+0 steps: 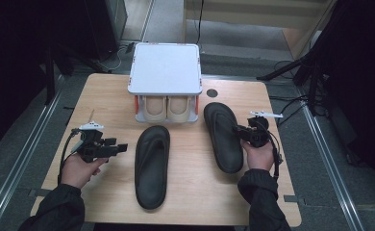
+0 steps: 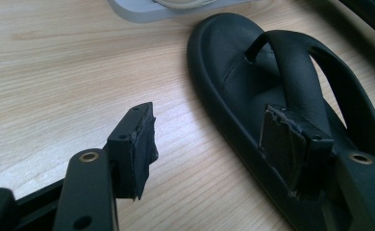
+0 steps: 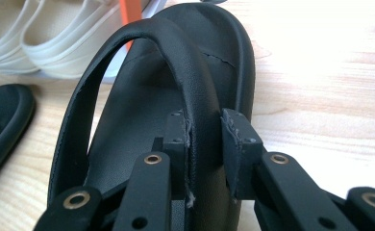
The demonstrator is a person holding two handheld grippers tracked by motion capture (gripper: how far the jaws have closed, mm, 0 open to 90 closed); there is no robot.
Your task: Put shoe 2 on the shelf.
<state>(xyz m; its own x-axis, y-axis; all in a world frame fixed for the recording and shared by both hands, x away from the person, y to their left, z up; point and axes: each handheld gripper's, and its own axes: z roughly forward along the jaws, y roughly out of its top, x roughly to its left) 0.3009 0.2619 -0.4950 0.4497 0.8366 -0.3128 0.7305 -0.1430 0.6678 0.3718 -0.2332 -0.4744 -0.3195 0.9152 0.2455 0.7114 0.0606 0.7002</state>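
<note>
On the counter, in front of the small shoe rack holding a pale pair, lie two black flip-flops, and the right-hand flip-flop looks light, rubbery and floppy at the sole, so I'd expect it to sag if lifted by one end. Its strap is the firm place to take hold, and the right tongs pinch it there. The left tongs stand spread and empty beside the other flip-flop.
</note>
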